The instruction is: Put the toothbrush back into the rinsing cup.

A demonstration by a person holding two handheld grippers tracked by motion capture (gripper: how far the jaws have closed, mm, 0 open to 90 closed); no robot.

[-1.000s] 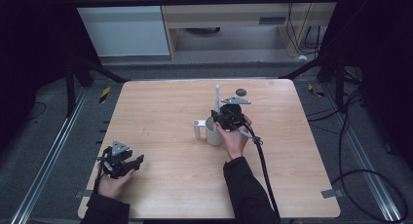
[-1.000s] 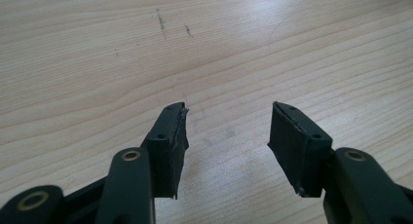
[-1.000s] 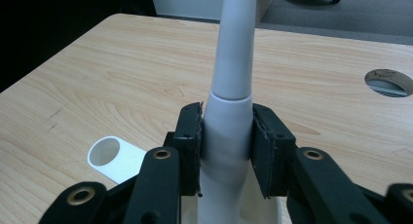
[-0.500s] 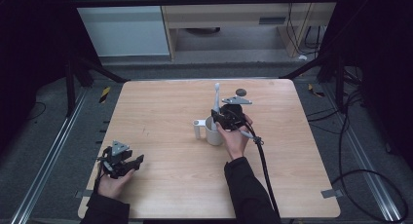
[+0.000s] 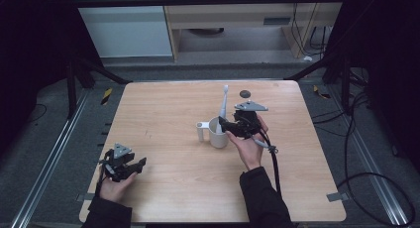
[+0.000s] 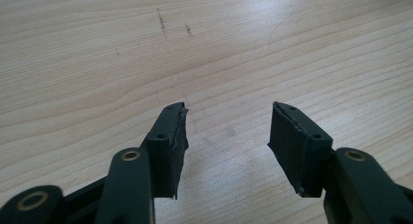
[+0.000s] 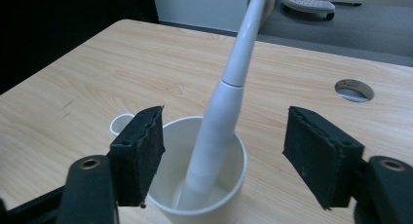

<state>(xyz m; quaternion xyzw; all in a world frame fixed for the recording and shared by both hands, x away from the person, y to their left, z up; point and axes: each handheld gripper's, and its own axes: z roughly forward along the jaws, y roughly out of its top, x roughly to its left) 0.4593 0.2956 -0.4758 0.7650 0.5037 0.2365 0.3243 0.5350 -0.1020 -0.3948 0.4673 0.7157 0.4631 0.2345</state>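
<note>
A white mug (image 5: 217,133) stands near the middle of the table, its handle (image 5: 200,130) to the left. A white toothbrush (image 5: 223,106) stands in it, leaning against the rim. In the right gripper view the mug (image 7: 229,185) and toothbrush (image 7: 219,117) sit between the spread jaws. My right gripper (image 5: 225,125) is open, just right of the mug, touching nothing; it reads open too in its own view (image 7: 224,156). My left gripper (image 5: 140,164) rests at the table's front left, open and empty, over bare wood (image 6: 226,134).
The wooden table (image 5: 163,114) has a round cable hole (image 5: 244,93) behind the mug, also seen as the hole (image 7: 354,90) in the right gripper view. A black cable (image 5: 273,163) trails from the right gripper toward the front edge. Dark frame posts flank the table.
</note>
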